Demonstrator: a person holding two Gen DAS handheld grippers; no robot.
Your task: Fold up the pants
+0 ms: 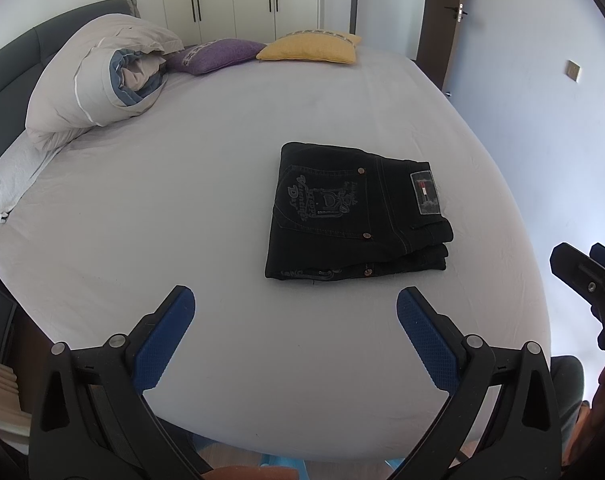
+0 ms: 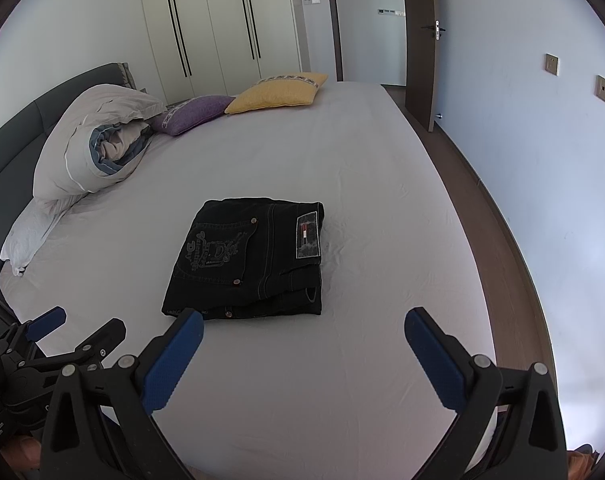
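Black pants (image 1: 354, 216), grey embroidery; yellow cushion (image 1: 310, 49).

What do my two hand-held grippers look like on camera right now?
Both look alike: the left hand-held gripper and the right hand-held gripper have black plastic frames with silver pivot bolts, and each finger carries a blue pad with a fine dimpled texture. No cables or sleeves are visible.
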